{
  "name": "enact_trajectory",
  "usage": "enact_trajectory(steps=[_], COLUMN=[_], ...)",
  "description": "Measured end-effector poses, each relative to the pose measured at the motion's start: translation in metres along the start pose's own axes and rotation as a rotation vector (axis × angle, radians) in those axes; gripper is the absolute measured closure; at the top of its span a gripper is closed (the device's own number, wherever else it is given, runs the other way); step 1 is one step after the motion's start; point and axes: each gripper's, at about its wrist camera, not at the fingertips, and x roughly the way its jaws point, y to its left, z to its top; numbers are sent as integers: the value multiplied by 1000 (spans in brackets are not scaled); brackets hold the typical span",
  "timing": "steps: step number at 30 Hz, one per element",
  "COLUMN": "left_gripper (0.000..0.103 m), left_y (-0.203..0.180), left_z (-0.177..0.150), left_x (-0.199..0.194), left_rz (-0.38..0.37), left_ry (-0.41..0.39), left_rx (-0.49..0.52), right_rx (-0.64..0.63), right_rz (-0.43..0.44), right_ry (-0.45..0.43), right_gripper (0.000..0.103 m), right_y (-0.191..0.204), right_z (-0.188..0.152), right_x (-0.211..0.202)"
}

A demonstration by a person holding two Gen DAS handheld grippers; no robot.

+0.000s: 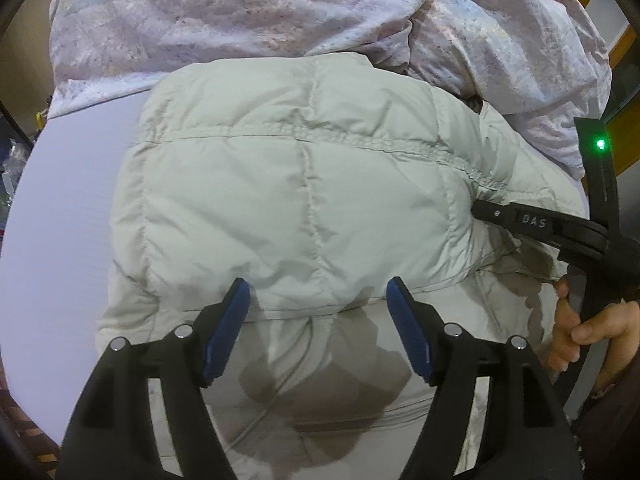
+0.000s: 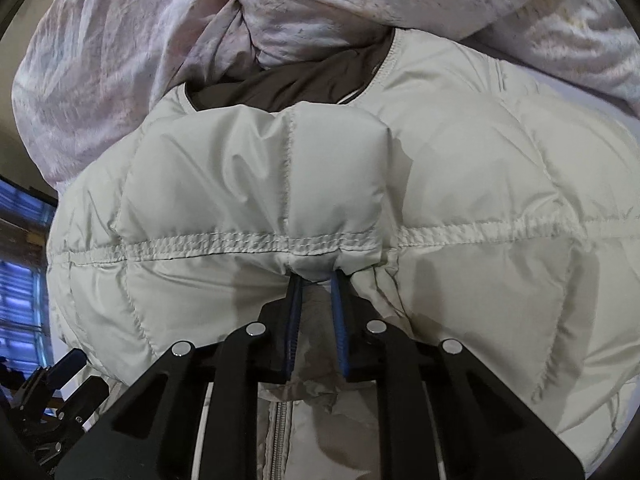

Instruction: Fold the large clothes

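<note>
Left hand-held gripper (image 1: pixel 318 292) hangs wide, nothing between its blue pads, over pale quilted jacket (image 1: pixel 304 184) at frame centre on white bed (image 1: pixel 68 208). Right hand-held gripper (image 2: pixel 316 276) pinches jacket's seam fold. Crumpled lilac duvet (image 1: pixel 240 8) fills upper frame.

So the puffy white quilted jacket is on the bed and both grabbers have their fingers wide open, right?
Not quite. Only the left gripper has its fingers wide open, above the puffy white quilted jacket. The right gripper has its fingers pinched shut on a fold of the jacket just under the stitched seam; the right wrist view shows that. The jacket does lie on the bed.
</note>
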Motion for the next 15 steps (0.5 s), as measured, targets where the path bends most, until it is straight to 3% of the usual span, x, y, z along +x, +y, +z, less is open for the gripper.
enact_trajectory(steps=[7, 8, 10, 11, 12, 15], left_gripper=[28, 27, 26, 24, 23, 20], left_y=[13, 17, 27, 32, 40, 60], left_z=[-11, -14, -19, -22, -26, -39], left_x=[-5, -7, -9, -10, -12, -19], left_rz=[77, 87, 114, 128, 145, 161], left_ry=[0, 2, 10, 14, 20, 41], left_rx=[49, 54, 63, 67, 72, 72], right_rx=[51, 42, 27, 22, 16, -5], right_rz=[79, 86, 87, 79, 44, 37], right_ry=[44, 41, 30, 23, 3, -39], right_gripper=[89, 85, 69, 43, 24, 23], right_y=[-32, -36, -42, -47, -56, -73], right_z=[-2, -6, -11, -15, -21, -35], right_x=[-16, -26, -42, -52, -67, -93])
